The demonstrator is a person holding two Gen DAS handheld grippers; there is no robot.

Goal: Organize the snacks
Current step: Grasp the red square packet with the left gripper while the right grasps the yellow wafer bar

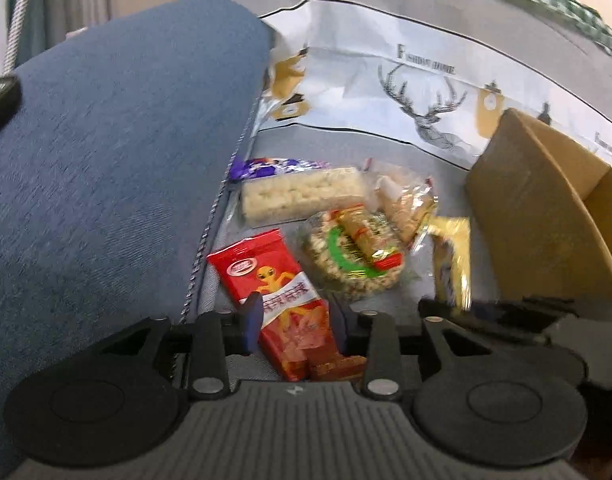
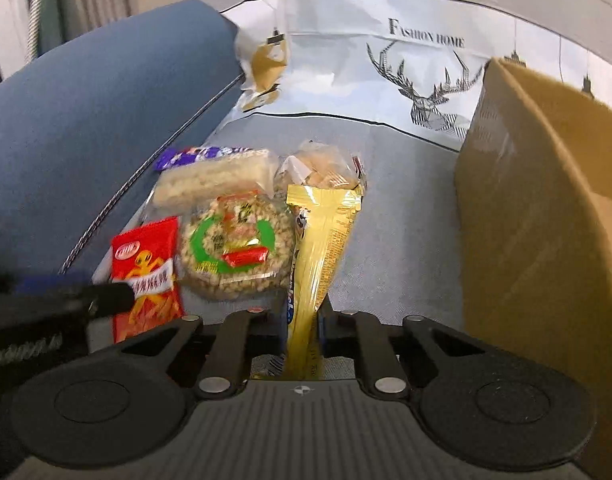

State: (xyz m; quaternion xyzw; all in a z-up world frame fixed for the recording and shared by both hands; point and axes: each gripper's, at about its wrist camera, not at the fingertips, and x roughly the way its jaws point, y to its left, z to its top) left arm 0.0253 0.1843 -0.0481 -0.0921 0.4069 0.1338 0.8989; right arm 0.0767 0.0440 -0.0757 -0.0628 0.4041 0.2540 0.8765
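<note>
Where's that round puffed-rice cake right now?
The round rice cake lies on the grey seat in the middle of the snack pile, between the red packet to its left and the yellow packet in the right gripper.

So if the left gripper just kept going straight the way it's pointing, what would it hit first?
The left gripper already straddles the red snack packet. Straight ahead it would probably meet the round rice cake first, or pass just left of it to the long rice bar; depth is hard to judge.

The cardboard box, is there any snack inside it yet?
Cannot tell; the cardboard box shows only its outer wall and a strip of inner wall, its floor hidden.
</note>
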